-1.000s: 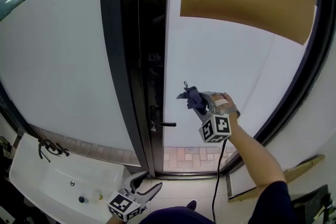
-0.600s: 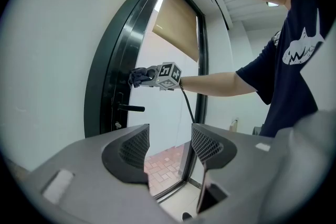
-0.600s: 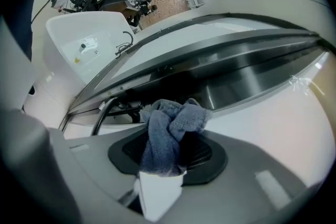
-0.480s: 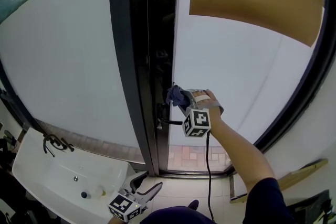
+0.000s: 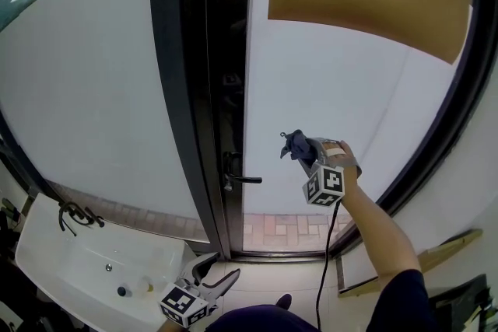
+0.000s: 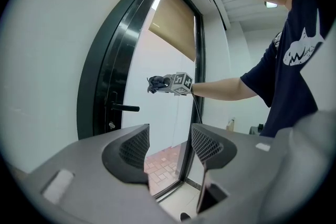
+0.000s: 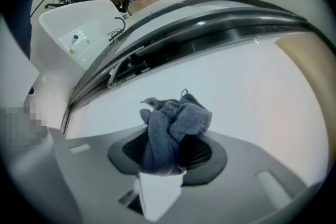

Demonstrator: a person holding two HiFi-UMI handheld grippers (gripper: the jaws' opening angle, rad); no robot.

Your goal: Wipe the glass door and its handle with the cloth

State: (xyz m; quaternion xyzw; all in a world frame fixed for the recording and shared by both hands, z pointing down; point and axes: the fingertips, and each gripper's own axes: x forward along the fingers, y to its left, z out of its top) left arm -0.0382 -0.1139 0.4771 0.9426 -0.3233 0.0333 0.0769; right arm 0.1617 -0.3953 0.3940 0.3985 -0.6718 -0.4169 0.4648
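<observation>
Right of the handle point(image 5: 237, 179), slightly above | right hand-held gripper point(image 5: 302, 152) pinching bunched cloth point(image 5: 293, 144) at the glass door point(image 5: 334, 82), contact unclear | cloth looks soft, light, floppy: grip its gathered middle | left hand-held gripper point(image 5: 216, 273) spread, empty, well below handle

No word, number or brand can be read. The marker cube point(image 5: 324, 186) of the right gripper point(image 5: 296, 147), right of the door handle point(image 5: 237, 179), shows only black-and-white square patterns. So does the cube point(image 5: 180, 305) of the left gripper point(image 5: 218, 270), below that handle. The person's dark shirt point(image 6: 299, 50) bears a white shark-like graphic without legible letters.
</observation>
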